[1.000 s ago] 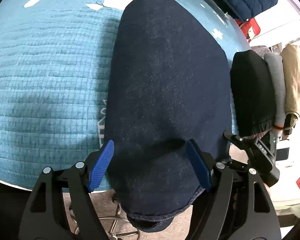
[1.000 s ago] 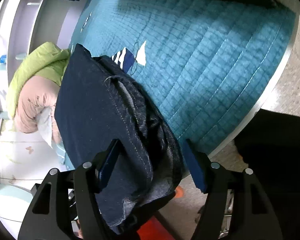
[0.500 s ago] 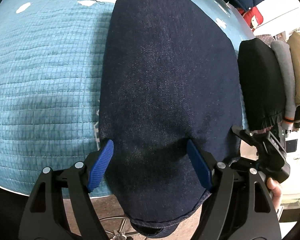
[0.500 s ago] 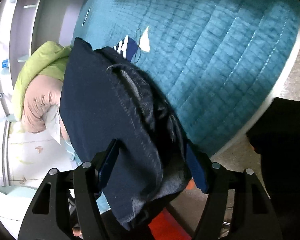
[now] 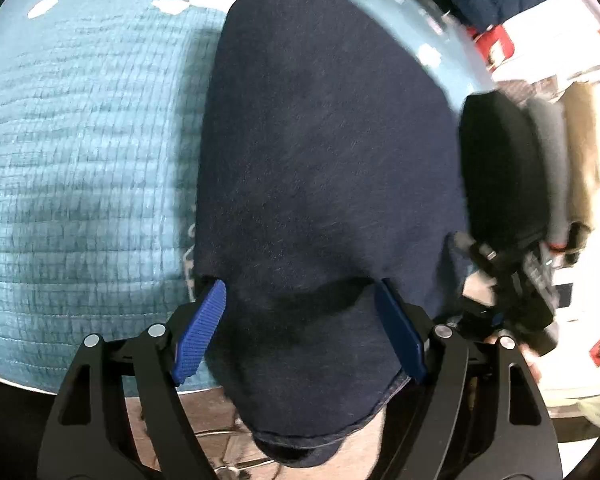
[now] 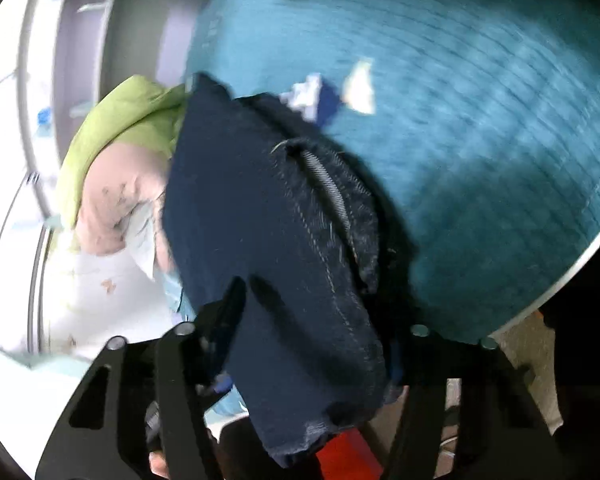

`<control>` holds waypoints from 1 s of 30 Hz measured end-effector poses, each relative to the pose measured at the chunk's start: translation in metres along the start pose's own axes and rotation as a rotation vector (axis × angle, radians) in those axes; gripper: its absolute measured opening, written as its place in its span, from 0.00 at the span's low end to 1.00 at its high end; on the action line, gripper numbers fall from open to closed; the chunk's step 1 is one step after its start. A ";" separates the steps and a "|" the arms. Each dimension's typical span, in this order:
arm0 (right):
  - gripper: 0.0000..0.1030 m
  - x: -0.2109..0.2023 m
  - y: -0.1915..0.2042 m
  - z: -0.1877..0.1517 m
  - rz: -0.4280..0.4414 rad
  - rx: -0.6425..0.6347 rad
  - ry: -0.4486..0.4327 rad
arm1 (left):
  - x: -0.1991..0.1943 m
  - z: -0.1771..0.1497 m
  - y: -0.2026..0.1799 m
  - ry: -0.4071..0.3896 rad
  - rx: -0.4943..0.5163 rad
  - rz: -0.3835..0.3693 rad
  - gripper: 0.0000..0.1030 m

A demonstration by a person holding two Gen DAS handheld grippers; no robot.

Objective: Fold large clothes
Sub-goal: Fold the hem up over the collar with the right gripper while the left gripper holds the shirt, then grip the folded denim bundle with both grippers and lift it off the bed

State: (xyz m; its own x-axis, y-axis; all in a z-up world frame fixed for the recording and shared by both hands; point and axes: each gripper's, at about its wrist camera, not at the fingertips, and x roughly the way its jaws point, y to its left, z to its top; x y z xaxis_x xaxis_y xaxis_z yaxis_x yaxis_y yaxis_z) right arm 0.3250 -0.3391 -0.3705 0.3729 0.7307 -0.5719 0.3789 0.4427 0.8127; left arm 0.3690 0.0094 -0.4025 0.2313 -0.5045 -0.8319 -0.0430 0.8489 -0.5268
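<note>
The left gripper (image 5: 300, 328), fingers spread wide, straddles the dark denim garment (image 5: 324, 184) lying on the teal quilt (image 5: 80, 160). Only the right view shows its zipper (image 6: 332, 192); the right gripper (image 6: 312, 340) stands equally wide around the hanging end.

A teal quilt (image 5: 80, 160) is spread out; folded clothes (image 5: 540, 168) are stacked at its right edge.

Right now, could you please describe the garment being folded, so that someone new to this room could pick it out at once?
Start at the wide teal quilted mat that covers the work surface. On its near edge lies a long dark navy denim garment, one end hanging over the side. Unlike the black, grey and tan clothes beside it, its zipper shows in the right wrist view.
</note>
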 end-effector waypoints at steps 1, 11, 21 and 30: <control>0.48 0.000 0.000 0.001 0.020 -0.008 0.002 | -0.006 0.004 0.001 -0.015 -0.002 -0.011 0.75; 0.57 0.015 -0.029 0.008 0.058 0.066 0.014 | 0.006 0.074 0.007 -0.037 -0.072 -0.002 0.85; 0.24 0.026 0.012 -0.005 -0.094 -0.123 -0.024 | 0.023 0.068 -0.006 -0.080 0.026 0.156 0.72; 0.19 0.019 0.091 -0.030 -0.203 -0.438 -0.113 | -0.002 0.054 -0.007 -0.138 0.070 0.121 0.51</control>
State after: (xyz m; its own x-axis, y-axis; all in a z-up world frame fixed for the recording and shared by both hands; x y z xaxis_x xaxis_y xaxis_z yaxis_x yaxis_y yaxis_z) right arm 0.3414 -0.2697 -0.3038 0.4267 0.5570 -0.7125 0.0711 0.7648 0.6404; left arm 0.4213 0.0127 -0.3881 0.3598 -0.3756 -0.8541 -0.0125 0.9134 -0.4069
